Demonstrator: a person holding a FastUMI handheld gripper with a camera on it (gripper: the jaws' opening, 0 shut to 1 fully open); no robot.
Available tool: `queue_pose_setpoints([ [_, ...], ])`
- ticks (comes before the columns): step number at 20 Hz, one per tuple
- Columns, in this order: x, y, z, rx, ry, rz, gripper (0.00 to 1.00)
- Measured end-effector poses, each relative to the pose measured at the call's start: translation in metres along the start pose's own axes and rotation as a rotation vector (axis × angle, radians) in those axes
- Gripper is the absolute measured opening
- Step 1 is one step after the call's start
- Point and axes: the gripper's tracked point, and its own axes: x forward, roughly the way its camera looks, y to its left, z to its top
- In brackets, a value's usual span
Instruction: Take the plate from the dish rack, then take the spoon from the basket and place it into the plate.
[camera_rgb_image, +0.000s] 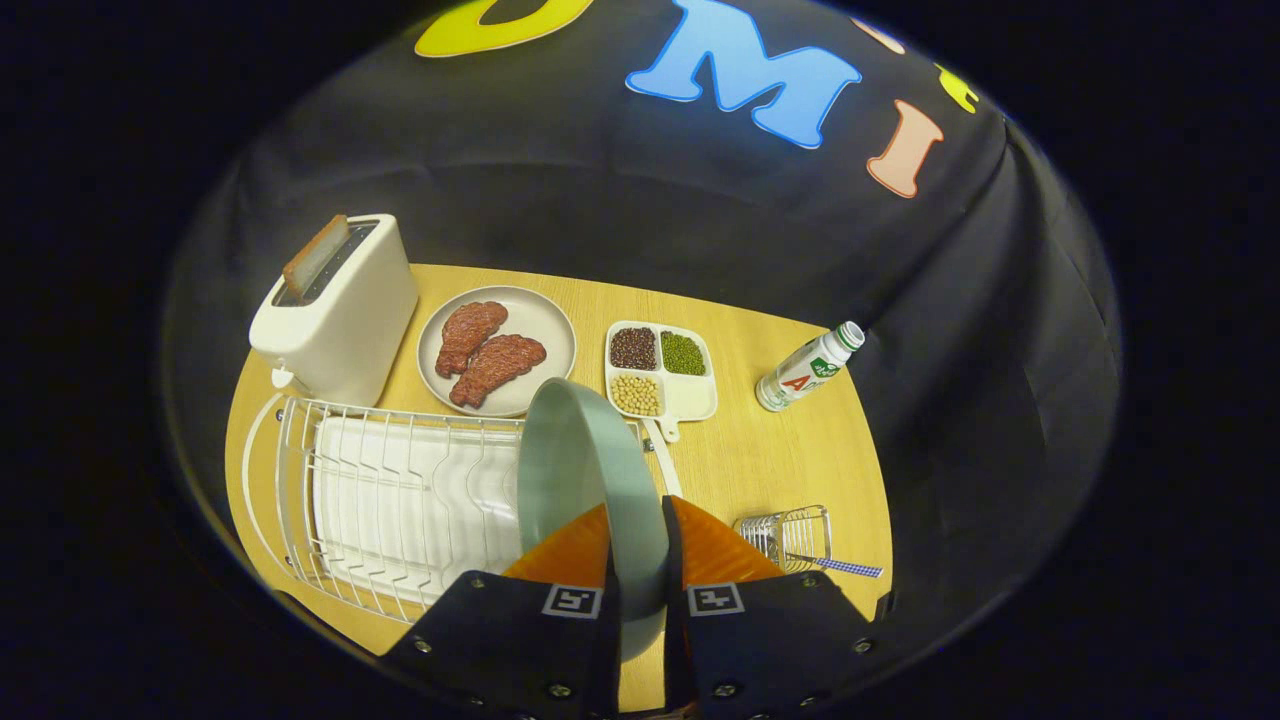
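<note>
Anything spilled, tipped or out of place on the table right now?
Only the bottle stands out: it seems to lie on its side near the divided tray, cap on, nothing spilled. The gripper holds the plate on edge, as expected.

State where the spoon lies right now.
The spoon lies in the small wire basket, on the table beyond the gripper, whose jaws clamp the plate.

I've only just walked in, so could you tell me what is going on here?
A person's handheld gripper is shut on the rim of a grey-green plate, holding it on edge over the white dish rack. The spoon lies in the small wire basket just beside the fingers, not yet taken.
</note>
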Motion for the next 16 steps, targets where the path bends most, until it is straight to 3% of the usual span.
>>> queue_pose_setpoints([
  [5, -0.021, -0.028, -0.008, 0.051, -0.007, 0.061, 0.17],
  [16, -0.053, -0.112, -0.067, 0.192, 0.016, 0.285, 0.17],
])
